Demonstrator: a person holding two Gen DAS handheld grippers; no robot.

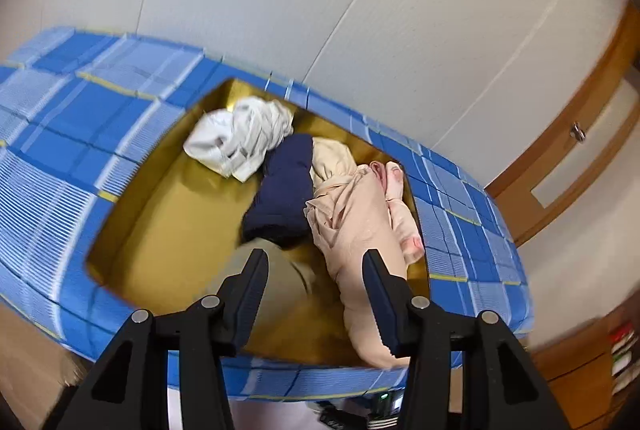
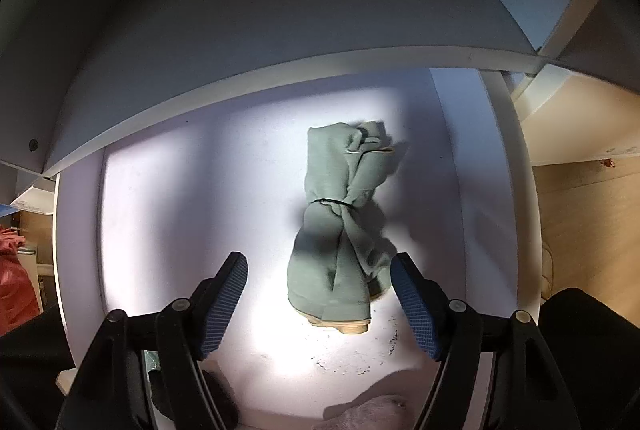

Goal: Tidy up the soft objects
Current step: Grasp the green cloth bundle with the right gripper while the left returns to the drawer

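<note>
A: What does the left wrist view give you?

B: The left gripper (image 1: 316, 270) hangs over a blue plaid fabric storage box (image 1: 72, 134) with a golden-yellow lining. Its jaws stand partly apart. A khaki cloth (image 1: 280, 270) lies below the left jaw and a pale pink garment (image 1: 352, 222) below the right one, but I cannot tell whether either pad presses on them; nothing looks pinched.

A: What else is in the box?

B: A crumpled white cloth (image 1: 240, 138) lies at the far end, and a dark navy folded cloth (image 1: 284, 186) sits between it and the pink garment, touching both. The pink one runs along the right wall of the box.

A: And the right side?

B: The right gripper (image 2: 320, 282) points steeply down onto a white shelf (image 2: 180, 210) inside a white cabinet. Its jaws are wide apart, holding nothing. A sage-green rolled cloth bundle (image 2: 340, 214), tied round its middle with a thin dark band, lies on the shelf. Its near end sits between the jaws, close beside the right pad; the left pad is clear of it.

A: Anything nearby?

B: Dark crumbs (image 2: 360, 362) speckle the shelf just in front of the bundle.
</note>
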